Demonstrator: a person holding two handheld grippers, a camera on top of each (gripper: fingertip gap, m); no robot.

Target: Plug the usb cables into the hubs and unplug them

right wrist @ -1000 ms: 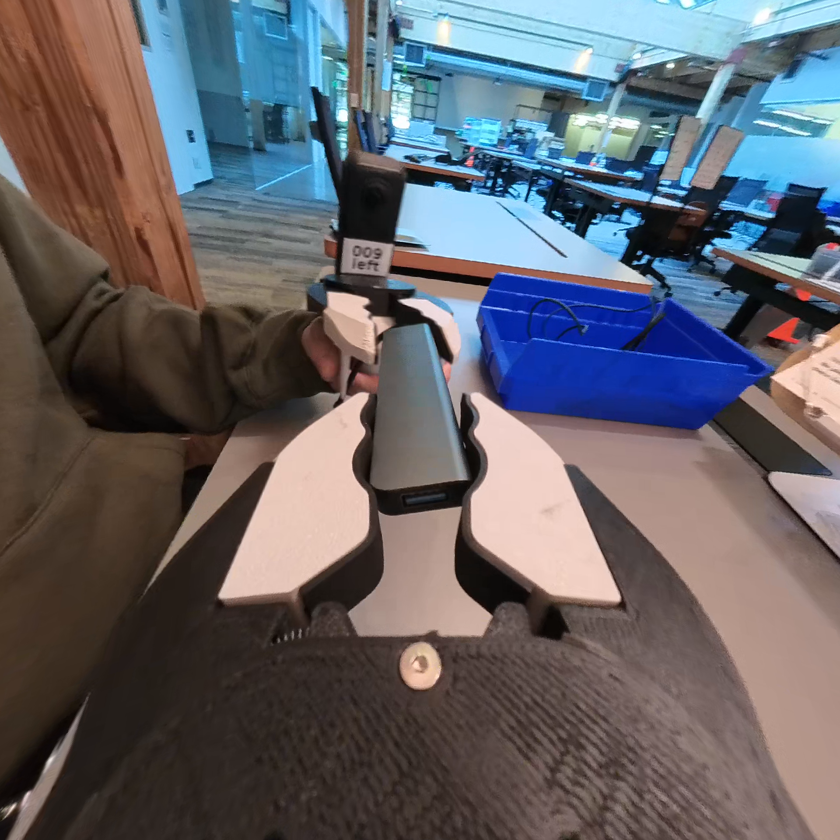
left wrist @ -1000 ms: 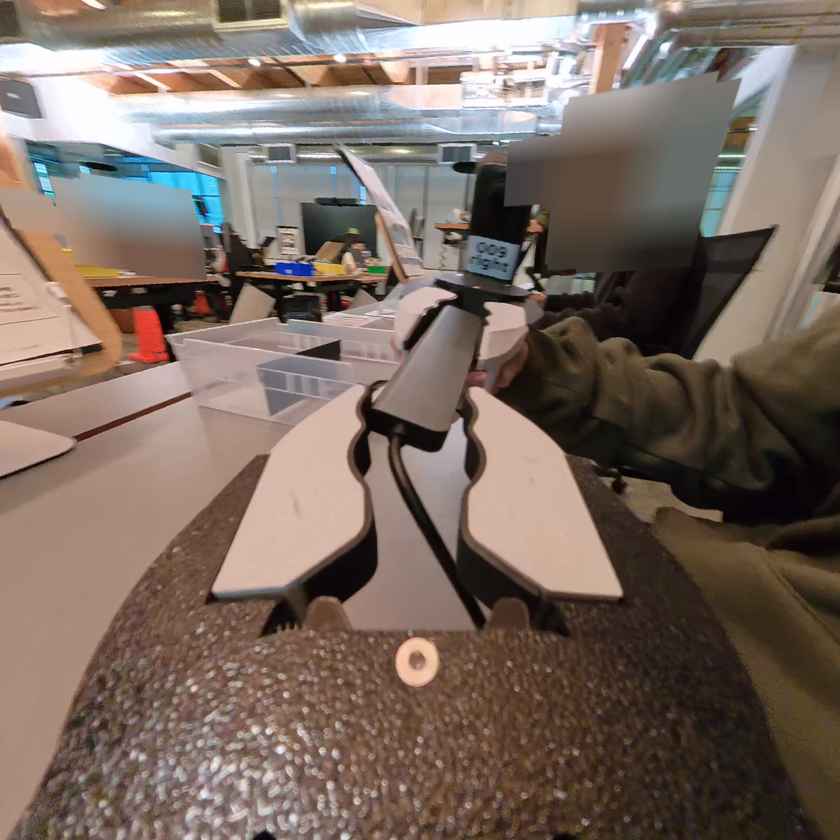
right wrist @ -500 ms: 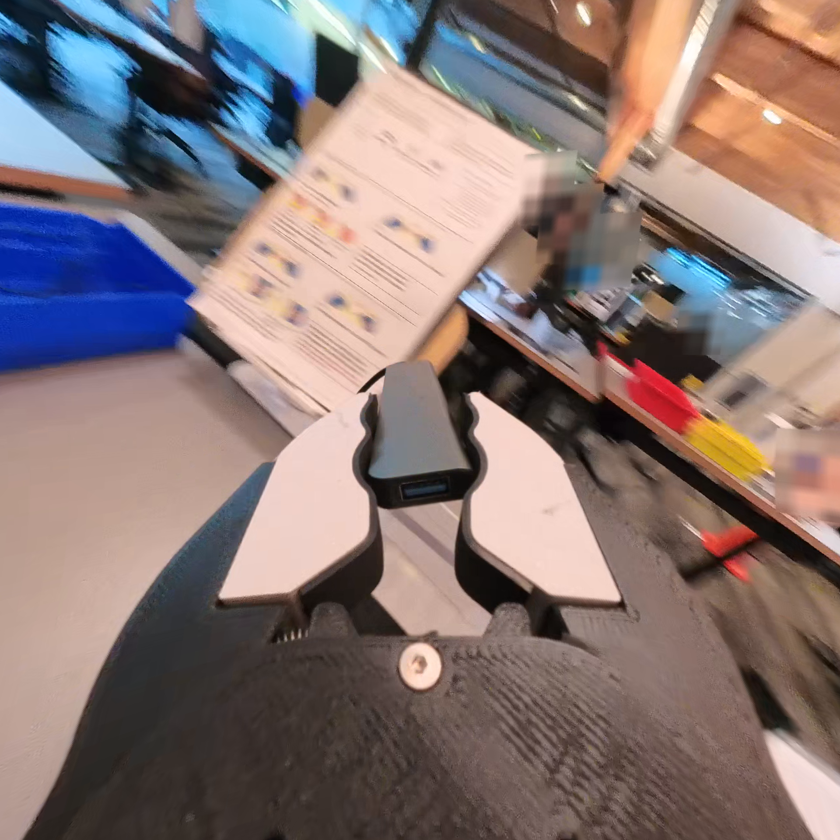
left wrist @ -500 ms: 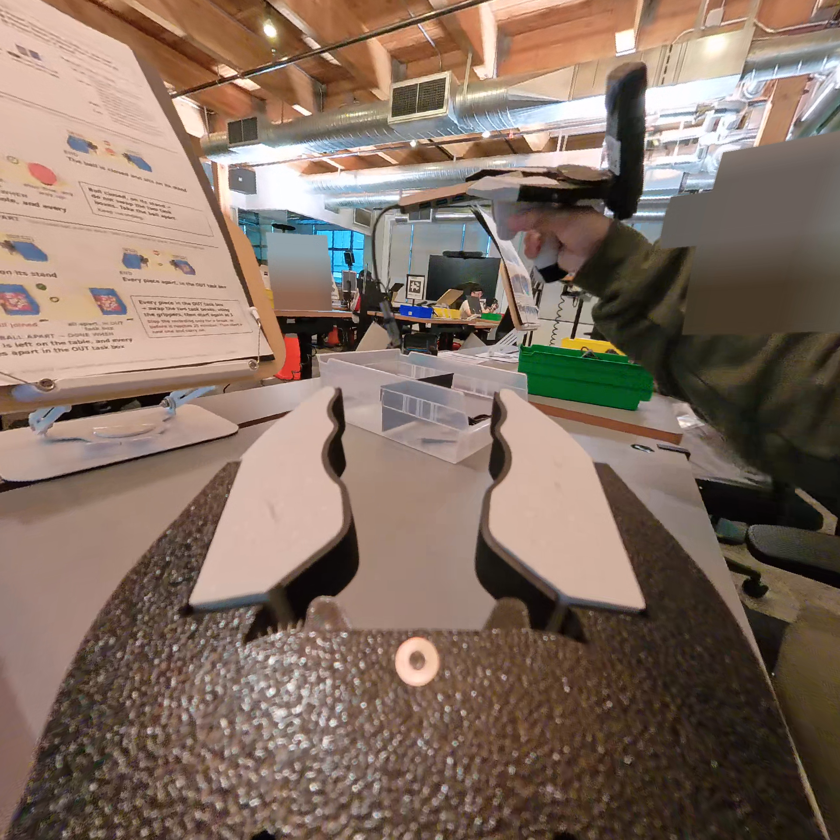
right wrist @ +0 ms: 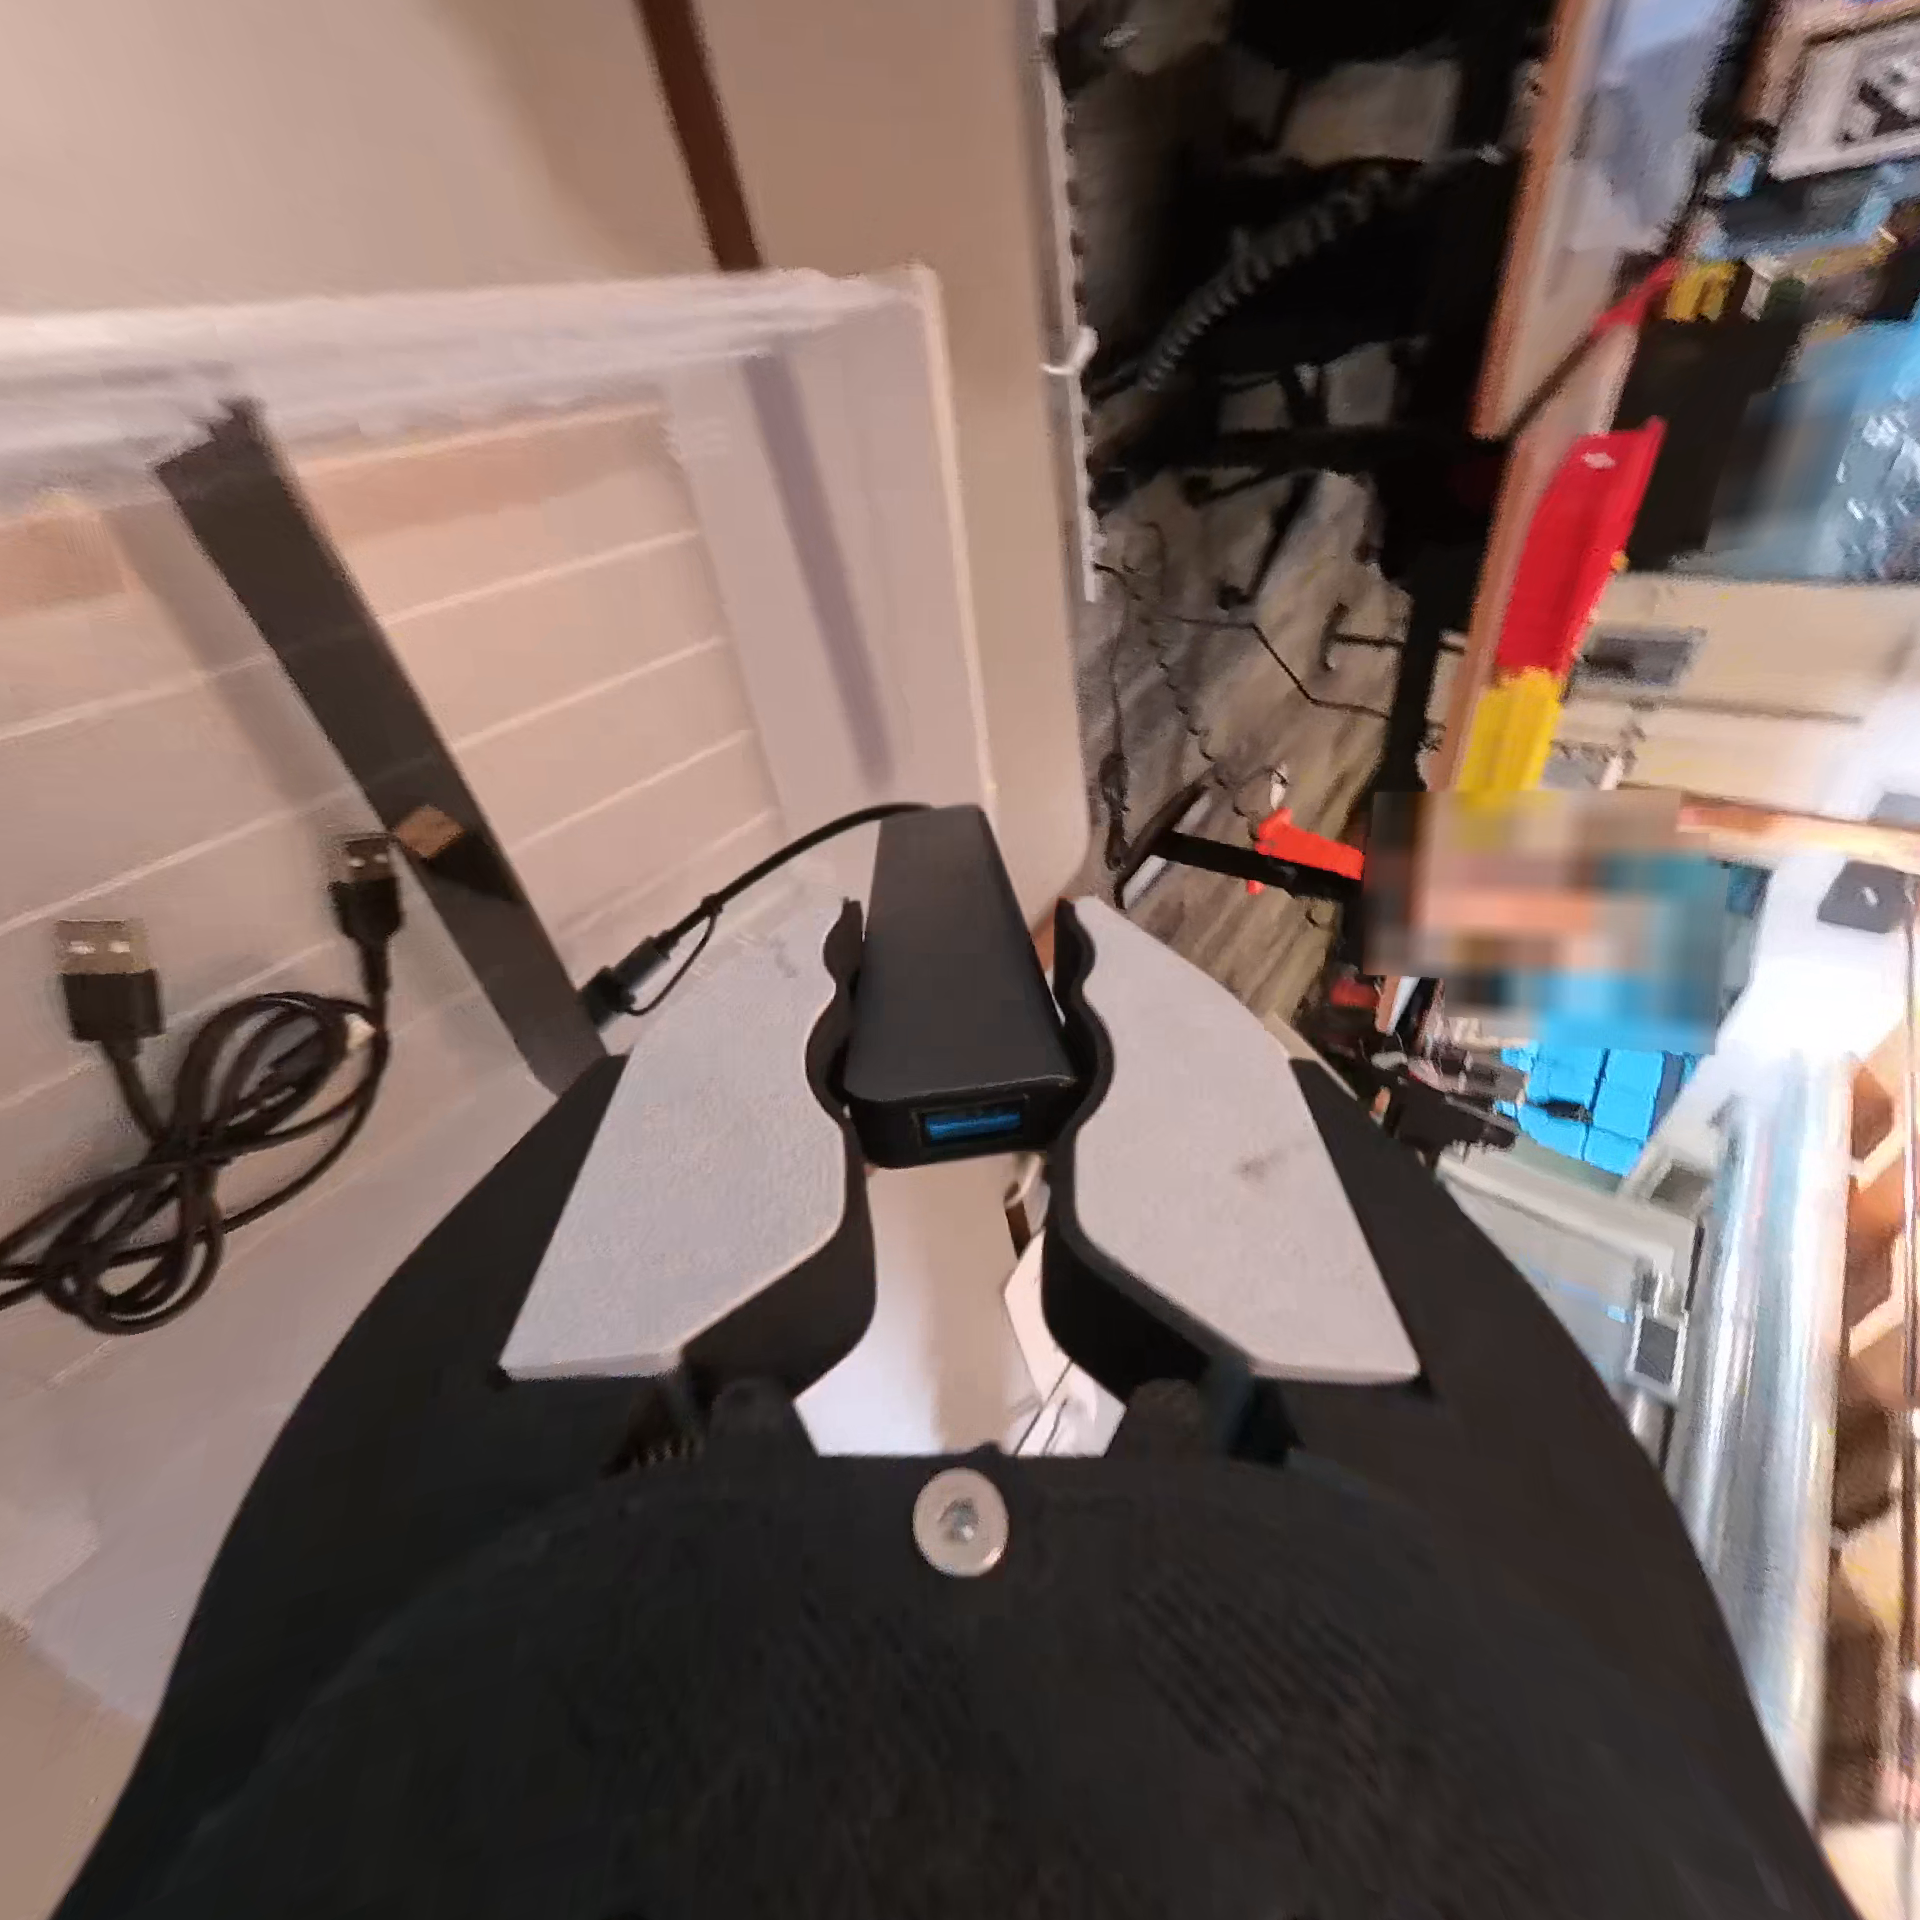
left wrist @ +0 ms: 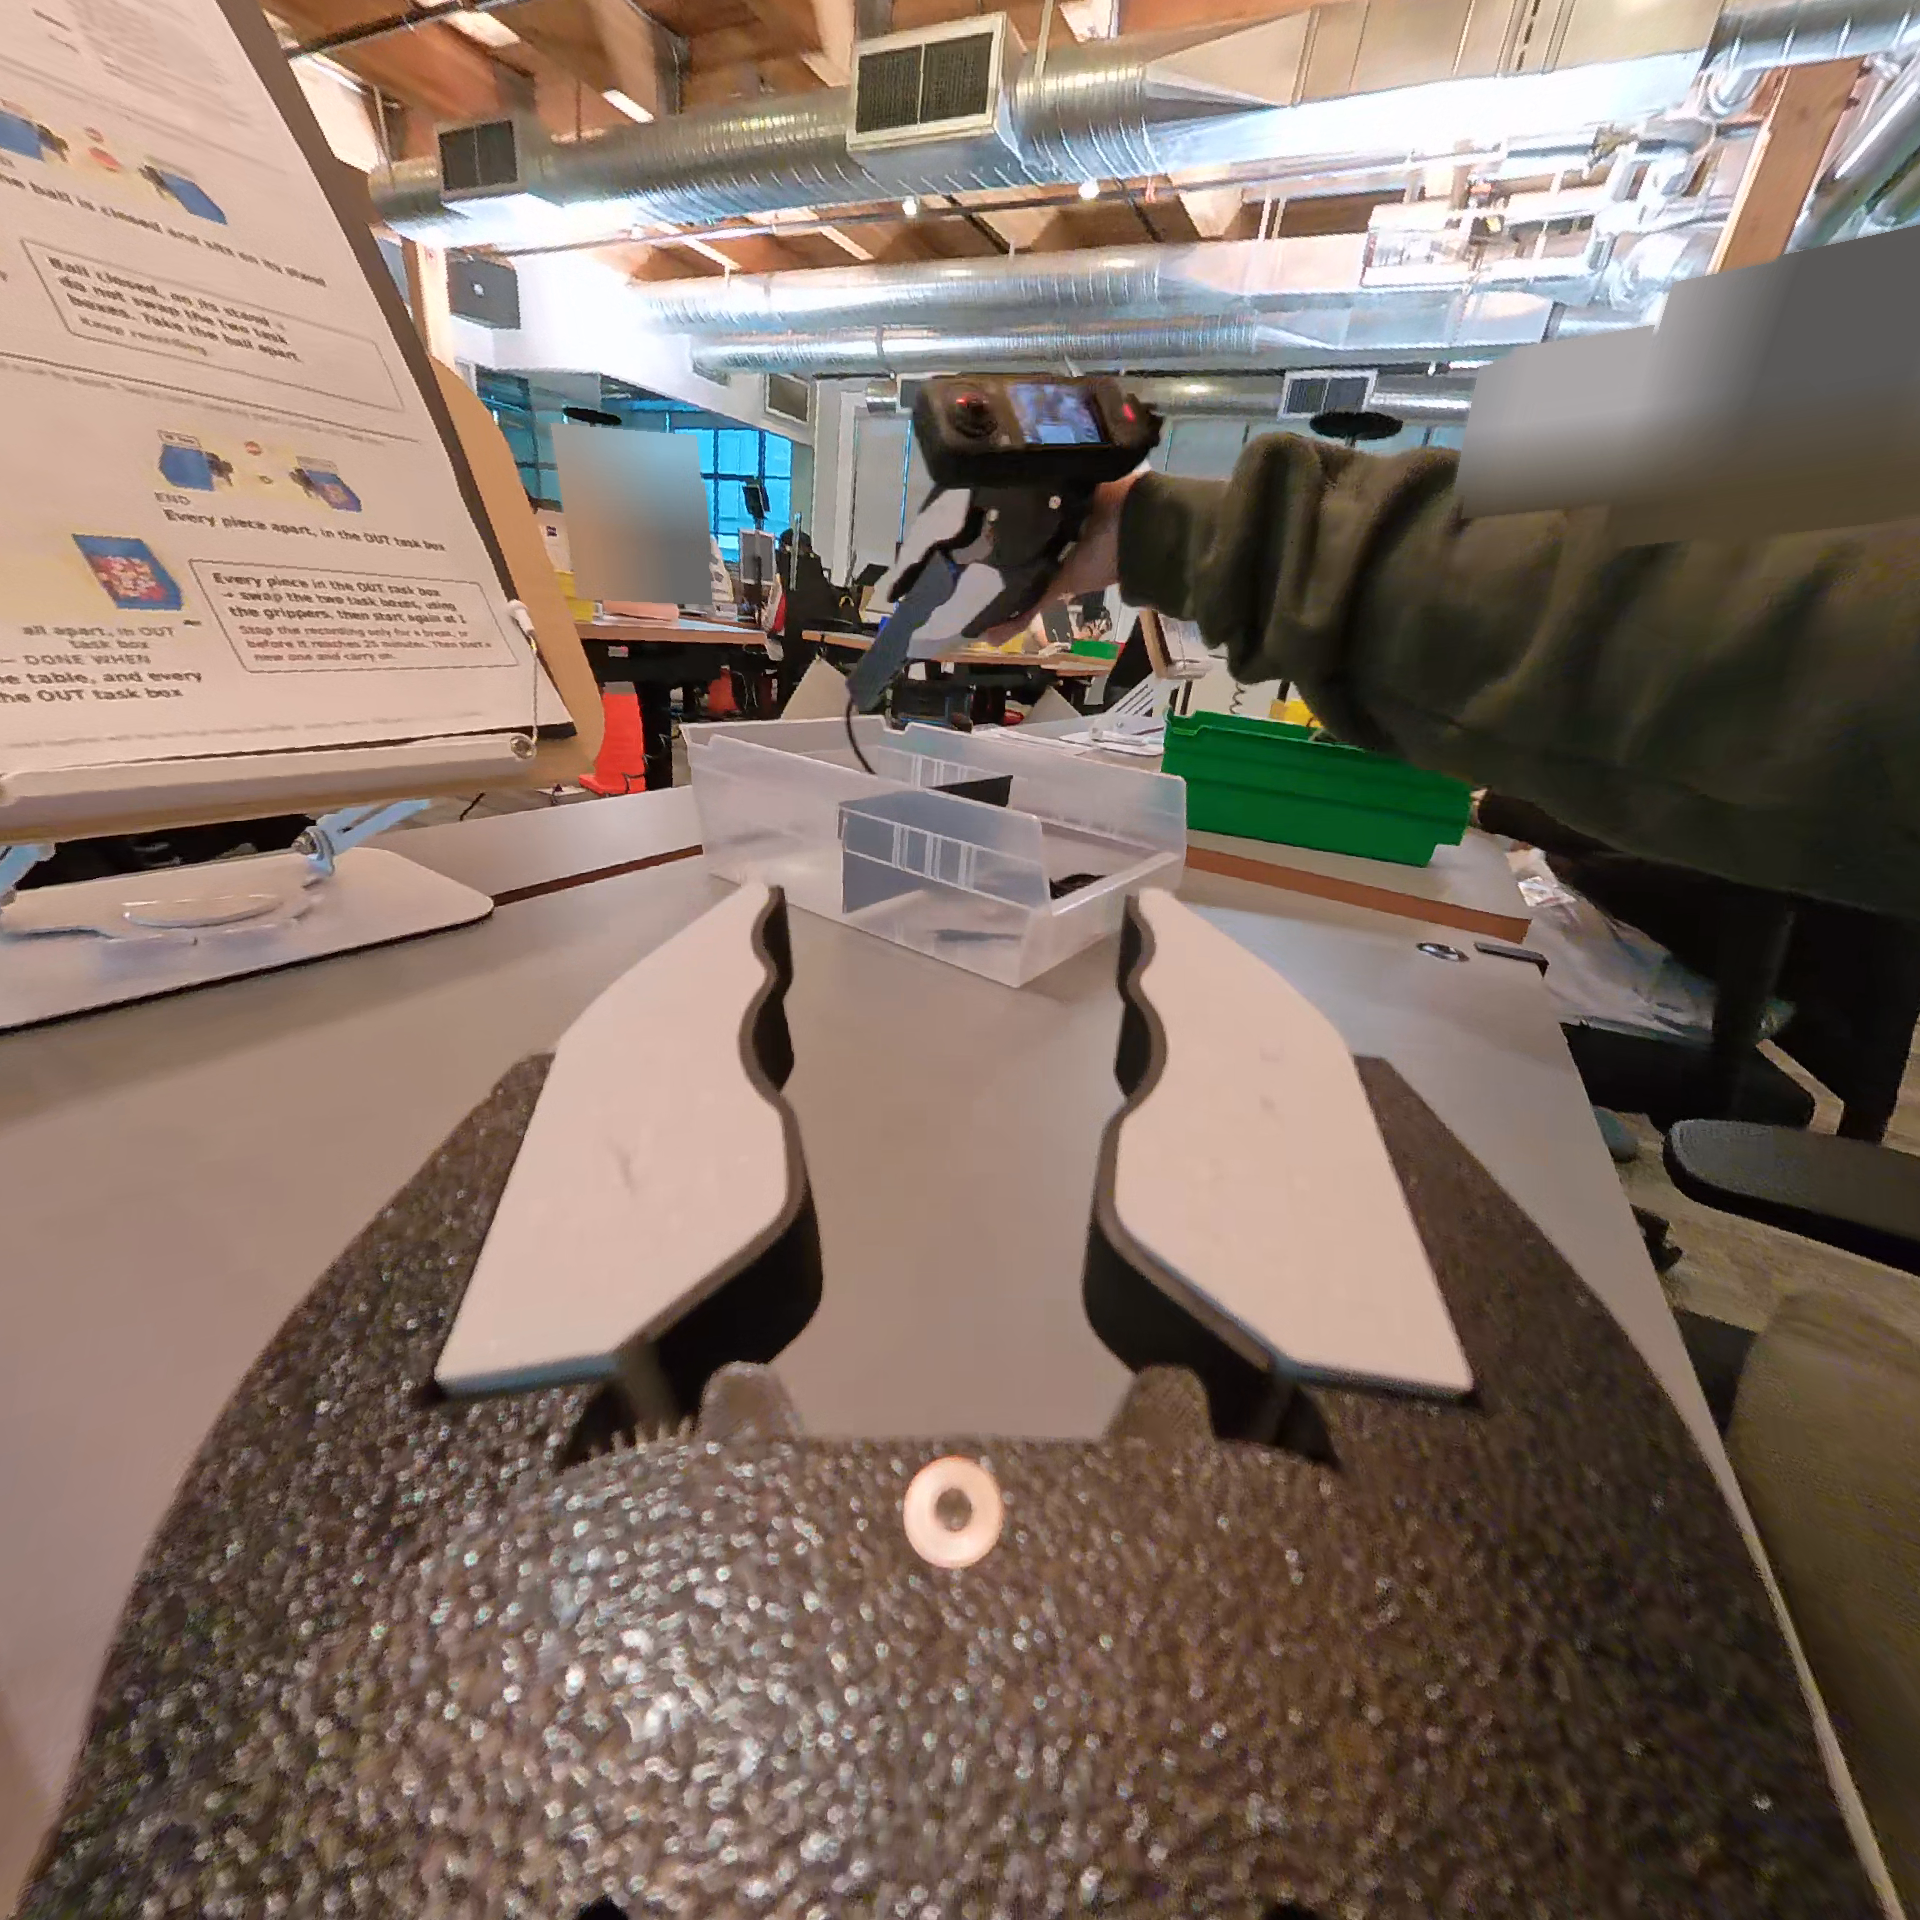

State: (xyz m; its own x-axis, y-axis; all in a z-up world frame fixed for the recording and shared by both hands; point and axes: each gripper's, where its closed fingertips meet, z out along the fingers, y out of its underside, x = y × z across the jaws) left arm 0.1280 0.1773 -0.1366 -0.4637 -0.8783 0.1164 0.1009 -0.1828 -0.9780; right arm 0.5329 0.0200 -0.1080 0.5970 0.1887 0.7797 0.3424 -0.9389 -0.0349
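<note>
My right gripper [right wrist: 951, 935] is shut on a dark grey USB hub [right wrist: 951, 997], its blue port facing the camera and its short cable [right wrist: 727, 914] hanging off the far end. It holds the hub above the clear plastic bin [right wrist: 582, 343], tilted down. A coiled black USB cable [right wrist: 156, 1143] lies in the bin. In the left wrist view the right gripper [left wrist: 940, 592] hovers over the clear bin [left wrist: 1101, 821] with the hub [left wrist: 894, 639] pointing down. My left gripper [left wrist: 951, 956] is open and empty above the grey table [left wrist: 260, 1091].
A black divider [right wrist: 343, 665] crosses the clear bin. A paper instruction sheet on a stand [left wrist: 208, 468] is at the left. A green bin [left wrist: 1320, 790] sits behind the clear one. The table's right edge and a chair [left wrist: 1797, 1195] are at the right. The gap from one gripper's tips to the other's is roughly 45 cm.
My left gripper let go of the hub and opened. My right gripper carried the hub up and across, and now holds it over the clear bin.
</note>
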